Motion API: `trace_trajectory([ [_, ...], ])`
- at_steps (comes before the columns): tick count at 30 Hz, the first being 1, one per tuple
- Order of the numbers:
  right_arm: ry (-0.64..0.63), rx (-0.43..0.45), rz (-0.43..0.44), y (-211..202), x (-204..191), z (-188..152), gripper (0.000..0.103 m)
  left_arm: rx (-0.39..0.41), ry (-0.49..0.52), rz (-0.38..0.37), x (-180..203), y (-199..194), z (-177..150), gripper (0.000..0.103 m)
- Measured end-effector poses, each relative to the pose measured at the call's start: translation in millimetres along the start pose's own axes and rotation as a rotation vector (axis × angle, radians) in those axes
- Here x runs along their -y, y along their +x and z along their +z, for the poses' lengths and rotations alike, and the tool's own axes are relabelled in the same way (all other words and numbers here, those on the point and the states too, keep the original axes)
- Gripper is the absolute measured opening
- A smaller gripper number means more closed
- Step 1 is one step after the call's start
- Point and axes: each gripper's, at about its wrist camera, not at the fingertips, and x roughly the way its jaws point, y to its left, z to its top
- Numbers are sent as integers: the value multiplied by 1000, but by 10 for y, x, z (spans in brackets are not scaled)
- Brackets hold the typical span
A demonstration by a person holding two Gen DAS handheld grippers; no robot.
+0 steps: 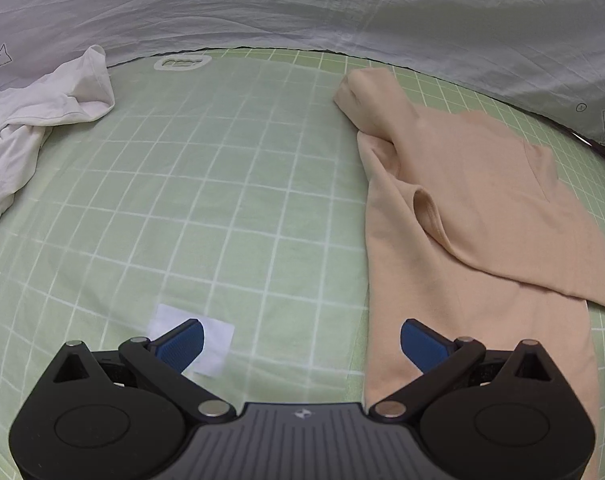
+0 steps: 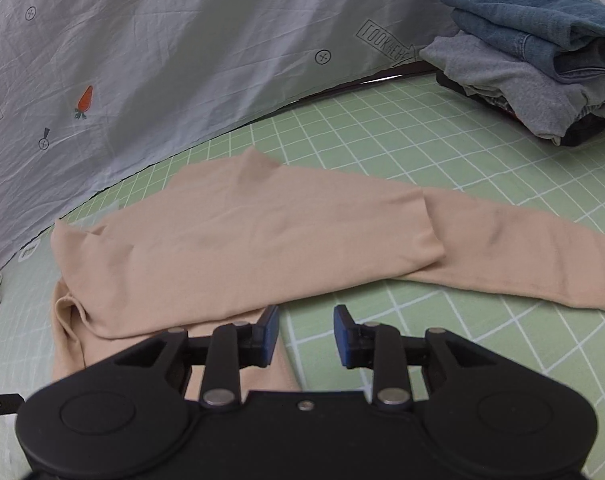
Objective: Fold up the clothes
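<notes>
The beige top [image 1: 474, 200] is cut off by the right edge in the left wrist view, and its lower part is hidden behind the left gripper [image 1: 300, 346]. In the right wrist view one sleeve is cut off at the right edge, and the hem is covered by the right gripper [image 2: 305, 334]. The white garment [image 1: 30, 128] is cut by the left edge. The bottom layers of the stack of folded clothes [image 2: 538, 48] are too dark to be told apart.
</notes>
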Motion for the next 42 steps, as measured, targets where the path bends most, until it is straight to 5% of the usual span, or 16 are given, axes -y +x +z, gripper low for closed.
trace_trajectory([
  [8,38,37,-99,387,343,424,38,56,-4,-22,57,391,856,103],
  [13,21,-12,-154,728,511,660,41,120,-68,-126,89,580,1413,103],
  [20,-20,-73,-167,952,525,744,46,50,-140,-170,157,1077,1825,101],
  [23,-23,-85,-155,965,510,758,43,-10,-173,-186,145,1303,1904,92],
  [25,-24,-91,-145,966,499,768,32,-39,-191,-178,145,1419,1934,76],
  [27,-26,-98,-135,967,488,777,11,-42,-207,-172,152,1480,1954,66],
  [29,-31,-102,-113,968,499,798,6,-27,-223,-187,158,1495,1986,40],
  [30,-37,-102,-103,963,509,816,5,-33,-233,-194,164,1508,2008,18],
  [31,-46,-101,-95,951,518,840,4,-39,-245,-192,170,1516,2037,10],
  [42,-97,98,-119,483,613,1442,3,31,-117,-103,555,1419,2335,12],
])
